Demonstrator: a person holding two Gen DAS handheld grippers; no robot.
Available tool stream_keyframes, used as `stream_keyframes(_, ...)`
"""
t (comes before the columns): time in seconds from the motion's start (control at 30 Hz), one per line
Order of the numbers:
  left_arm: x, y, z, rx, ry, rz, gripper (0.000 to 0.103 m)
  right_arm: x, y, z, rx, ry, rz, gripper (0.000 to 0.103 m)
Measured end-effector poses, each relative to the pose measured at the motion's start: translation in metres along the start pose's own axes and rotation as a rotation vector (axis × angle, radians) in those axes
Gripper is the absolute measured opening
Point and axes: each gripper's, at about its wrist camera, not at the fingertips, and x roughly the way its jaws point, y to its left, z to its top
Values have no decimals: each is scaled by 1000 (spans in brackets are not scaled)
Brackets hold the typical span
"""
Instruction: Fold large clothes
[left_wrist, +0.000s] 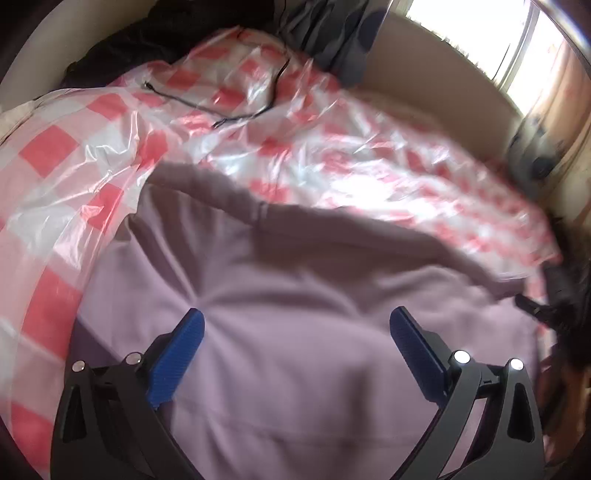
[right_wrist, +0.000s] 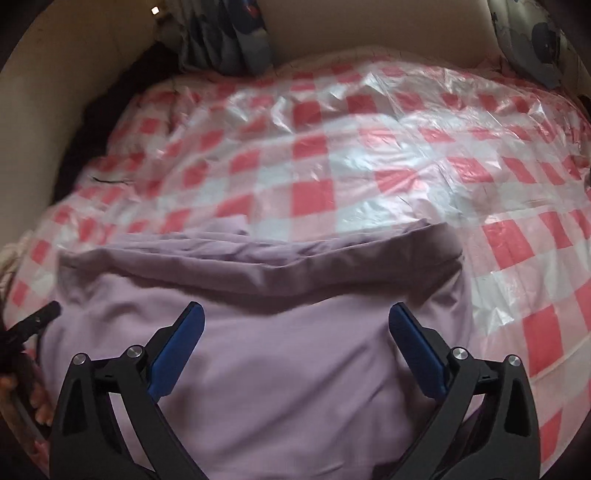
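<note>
Grippers, our left gripper (left_wrist: 296, 319) and right gripper (right_wrist: 296, 314), both spread wide above the lilac garment (right_wrist: 258, 350), lower frame, on checked plastic sheet (right_wrist: 314, 166).

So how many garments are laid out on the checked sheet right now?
1: the lilac garment lies on the red-and-white checked plastic sheet, under both open grippers. More may lie out of view.

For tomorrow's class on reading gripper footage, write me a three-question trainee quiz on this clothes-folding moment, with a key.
1. True or false: the left gripper is clamped on the lilac garment.
2. What covers the bed under the garment? A) checked plastic sheet B) blue towel C) bare wood
3. Fill in: the right gripper is ____ above the garment.

Key: 1 false, it is open and holds nothing; 2 A, the checked plastic sheet; 3 open.
</note>
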Motion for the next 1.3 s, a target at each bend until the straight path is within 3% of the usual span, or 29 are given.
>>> stream_keyframes(0.1,-19,-19,-23,59,-38,-32,97,-18,35,-27,-135,-30,1,97)
stream_keyframes(0.17,-8,-25,-39,103,-35,8,97,9,42,-51,-200,15,-40,97)
stream_keyframes(0.2,-1,-24,-44,114,-42,-2,97,17,41,-61,-210,-18,-33,97)
stream_keyframes(0.27,9,-25,-52,136,-74,24,97,21,46,-67,-222,-56,-65,97)
stream_keyframes(0.37,12,-33,-51,169,-55,72,97,20,48,-61,-223,5,-66,97)
stream_keyframes(0.43,-4,-28,-49,145,-60,56,97,-3,41,-57,-190,9,-64,96)
stream_keyframes(0.5,-35,-18,-53,105,-132,34,97,-33,30,-60,-181,-95,-92,96)
stream_keyframes(0.57,-49,-3,-60,102,-187,84,97,-41,7,-70,-163,-166,-173,97)
stream_keyframes(0.6,-41,9,-62,88,-163,101,97,-24,-11,-75,-116,-124,-187,97)
stream_keyframes(0.63,-28,20,-63,59,-111,87,97,-9,-28,-79,-67,-90,-141,97)
stream_keyframes(0.67,-14,33,-67,18,-68,21,97,-3,-44,-80,10,-97,-56,97)
stream_keyframes(0.8,-23,22,-67,44,-70,89,97,-10,-26,-64,-24,-29,-148,97)
stream_keyframes(0.83,-31,25,-67,9,-71,66,97,-22,-22,-63,9,-13,-129,97)
stream_keyframes(0.9,-61,39,-70,-111,-92,-51,97,-49,-12,-73,57,-53,-29,97)
stream_keyframes(0.93,-73,46,-72,-152,-99,-90,97,-66,1,-81,35,-78,21,97)
stream_keyframes(1.0,-107,70,-82,-289,-138,-178,97,-82,34,-103,-95,-76,20,97)
stream_keyframes(1.1,-137,99,-105,-450,-144,-268,97,-91,102,-147,-362,-58,40,97)
stream_keyframes(1.17,-150,106,-123,-483,-132,-290,97,-86,146,-175,-532,-35,25,97)
stream_keyframes(1.3,-159,100,-148,-439,-81,-316,97,-52,205,-218,-819,-6,-153,97)
